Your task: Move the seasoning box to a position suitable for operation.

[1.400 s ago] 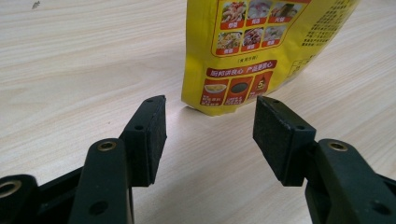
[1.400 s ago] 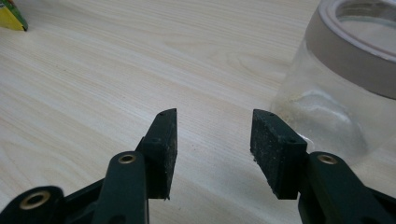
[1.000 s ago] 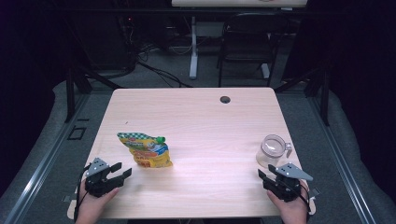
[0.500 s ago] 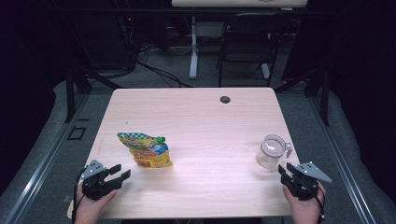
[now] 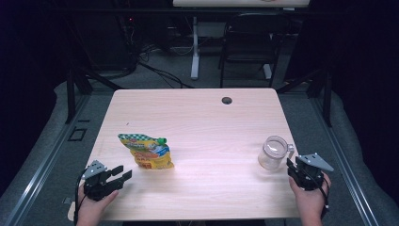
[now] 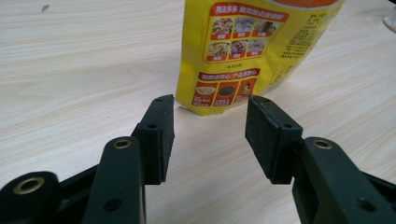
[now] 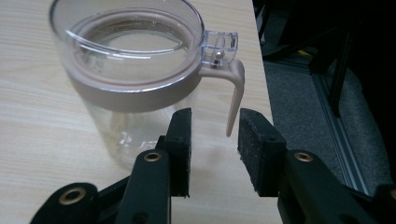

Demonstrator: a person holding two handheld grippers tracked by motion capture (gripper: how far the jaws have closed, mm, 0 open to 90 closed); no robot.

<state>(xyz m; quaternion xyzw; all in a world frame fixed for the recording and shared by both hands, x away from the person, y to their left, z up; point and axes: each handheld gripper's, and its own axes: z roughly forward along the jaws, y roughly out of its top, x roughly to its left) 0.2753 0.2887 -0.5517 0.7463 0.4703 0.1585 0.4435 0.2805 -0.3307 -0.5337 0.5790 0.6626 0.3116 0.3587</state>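
Note:
A yellow food pouch (image 5: 146, 151) with a green cap lies flat on the left half of the wooden table (image 5: 202, 127). My left gripper (image 5: 120, 175) is open just short of its near corner. In the left gripper view the pouch (image 6: 252, 46) lies a little beyond the left gripper (image 6: 210, 116), untouched. A clear jar (image 5: 274, 152) with a beige lid band stands upright near the right edge. My right gripper (image 5: 295, 168) sits just behind and to the right of it. The right gripper (image 7: 215, 126) is open, and the jar's beige handle (image 7: 236, 88) hangs just ahead of the gap.
A dark grommet hole (image 5: 227, 100) sits at the table's far middle. The table's right edge (image 5: 294, 155) runs close beside the right gripper. A chair (image 5: 244, 42), a desk leg and cables stand on the floor beyond the table.
My right gripper has shifted right toward the table's edge and now points at the jar's handle side. The left gripper has barely moved. Pouch and jar stay put.

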